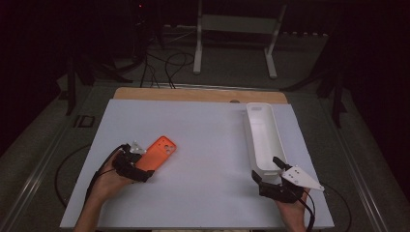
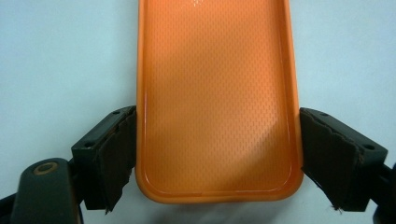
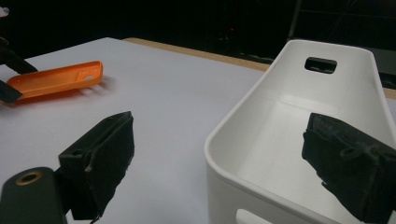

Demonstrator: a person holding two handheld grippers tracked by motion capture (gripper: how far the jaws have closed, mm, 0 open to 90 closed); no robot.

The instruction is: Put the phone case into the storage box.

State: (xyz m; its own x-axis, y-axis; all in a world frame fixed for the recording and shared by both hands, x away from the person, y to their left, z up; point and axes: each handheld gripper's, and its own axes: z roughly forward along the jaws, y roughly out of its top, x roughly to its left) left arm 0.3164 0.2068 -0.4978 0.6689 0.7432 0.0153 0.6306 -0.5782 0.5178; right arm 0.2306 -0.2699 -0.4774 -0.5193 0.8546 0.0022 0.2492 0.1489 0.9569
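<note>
An orange phone case (image 1: 159,152) lies hollow side up on the left part of the white table top (image 1: 208,145). My left gripper (image 1: 143,166) grips its near end, and in the left gripper view each jaw presses a long edge of the case (image 2: 217,93). A long white bin (image 1: 265,135) stands at the right, empty. My right gripper (image 1: 266,169) is open at the bin's near end. In the right gripper view one jaw is outside the bin wall (image 3: 280,135) and the other is inside it. That view also catches the case (image 3: 56,79) at far left.
A wooden strip (image 1: 193,94) runs along the table's far edge. Beyond it, on the floor, are cables (image 1: 164,65) and a white stand (image 1: 237,29). Bare white surface lies between the case and the bin.
</note>
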